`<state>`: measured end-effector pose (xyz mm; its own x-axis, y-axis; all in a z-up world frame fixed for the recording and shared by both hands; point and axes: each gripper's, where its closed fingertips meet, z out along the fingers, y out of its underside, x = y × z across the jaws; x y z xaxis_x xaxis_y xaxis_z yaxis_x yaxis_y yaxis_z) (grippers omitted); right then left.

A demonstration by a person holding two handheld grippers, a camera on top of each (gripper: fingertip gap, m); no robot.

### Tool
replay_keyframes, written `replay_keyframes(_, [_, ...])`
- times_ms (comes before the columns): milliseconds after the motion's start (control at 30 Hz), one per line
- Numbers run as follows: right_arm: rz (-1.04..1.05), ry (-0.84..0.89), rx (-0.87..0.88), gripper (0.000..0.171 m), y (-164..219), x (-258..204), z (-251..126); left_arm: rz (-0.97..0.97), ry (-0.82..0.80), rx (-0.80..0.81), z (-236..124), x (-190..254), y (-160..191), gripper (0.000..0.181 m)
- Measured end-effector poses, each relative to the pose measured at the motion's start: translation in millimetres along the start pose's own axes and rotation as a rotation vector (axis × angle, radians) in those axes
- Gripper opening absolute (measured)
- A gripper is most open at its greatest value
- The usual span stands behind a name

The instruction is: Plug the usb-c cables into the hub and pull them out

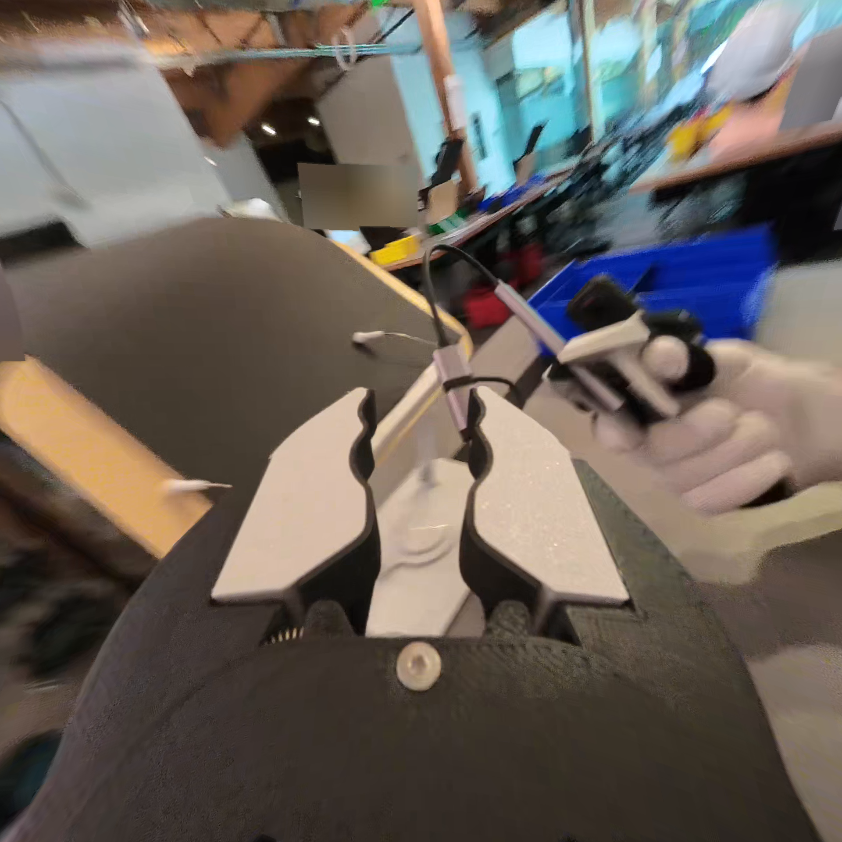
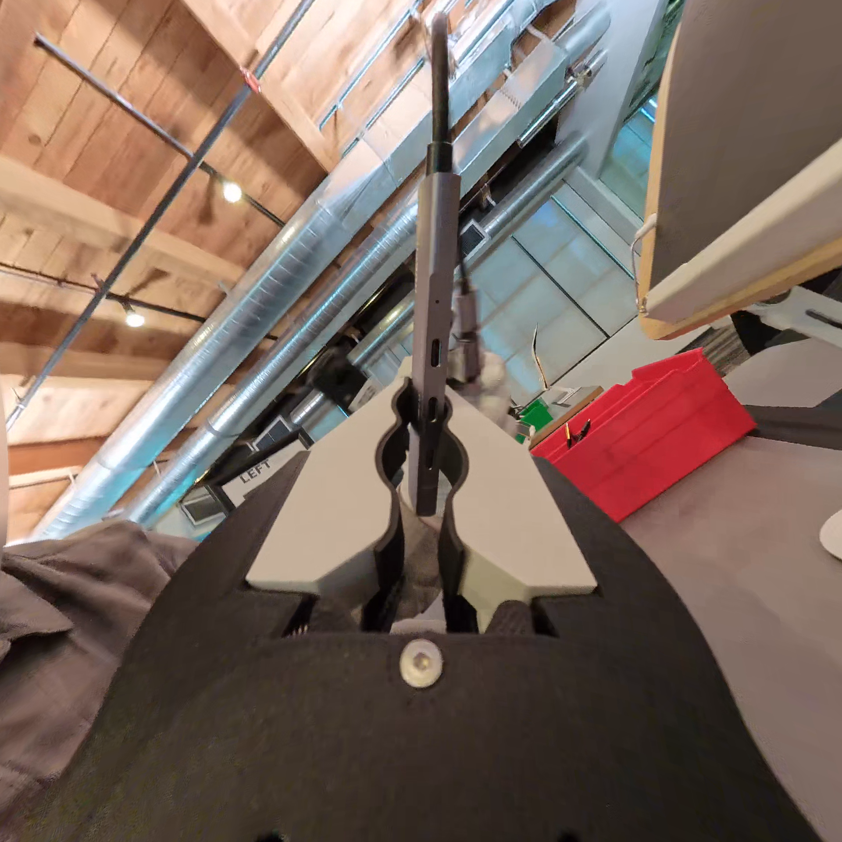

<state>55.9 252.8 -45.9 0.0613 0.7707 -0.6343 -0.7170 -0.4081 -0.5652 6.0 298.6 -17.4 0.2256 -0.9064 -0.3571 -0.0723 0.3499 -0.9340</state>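
Note:
My right gripper [image 2: 428, 396] is shut on a slim grey hub [image 2: 433, 282] and holds it upright in the air, with its side ports facing me. A black cable [image 2: 441, 82] leaves the hub's far end and loops back to a grey usb-c plug [image 2: 467, 337] hanging beside the hub. In the left wrist view, my left gripper [image 1: 421, 401] is open, and the plug [image 1: 455, 392] lies against the inner edge of its right finger [image 1: 510, 478]. The hub [image 1: 533, 319] and the right gripper [image 1: 587, 360] show to the right there.
A white-gloved hand [image 1: 729, 433] holds the right gripper. A grey table mat [image 1: 182, 319] carries a white cable end [image 1: 364, 337]. A blue bin [image 1: 683, 282] stands beyond the hub. A red bin [image 2: 660, 423] sits to the right, below a desk edge [image 2: 729, 273]. One gripper's finger ends stand about 8 cm off the other's.

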Motion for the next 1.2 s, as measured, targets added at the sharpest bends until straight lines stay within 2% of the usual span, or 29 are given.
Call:
replay_keyframes(100, [0.039,0.022,0.038,0.005,-4.2,4.3,-1.4,0.469,-0.182,-0.074,-13.6,15.0,-4.0,0.042])
replay_keyframes(200, [0.081,0.070,0.050,0.004,-2.8,9.5,0.8,0.911,-0.241,-0.113,-7.1,55.0,0.6,0.045])
replay_keyframes(267, [0.111,0.083,0.064,0.004,0.4,11.6,3.5,1.108,-0.263,-0.097,3.5,78.6,7.1,0.045])
replay_keyframes(367, [0.162,0.061,0.056,0.005,7.7,8.7,9.4,1.288,-0.262,-0.089,19.9,94.9,22.8,0.047])
replay_keyframes(433, [0.182,0.070,0.049,0.004,11.7,9.4,11.6,1.345,-0.267,-0.087,26.2,96.1,30.6,0.038])
replay_keyframes(600, [0.240,0.098,0.005,0.005,22.7,15.5,14.6,1.456,-0.286,-0.087,31.8,89.4,35.2,0.034])
replay_keyframes(767, [0.288,0.142,0.018,0.004,27.4,25.4,13.0,1.506,-0.278,-0.088,33.0,87.0,41.9,0.011])
replay_keyframes(1100, [0.292,0.197,0.037,0.012,28.3,34.7,10.7,1.437,-0.224,-0.111,28.5,88.8,47.7,0.009])
replay_keyframes(1200, [0.273,0.217,0.026,0.028,26.4,36.8,9.3,1.387,-0.209,-0.118,25.1,88.1,48.3,0.009])
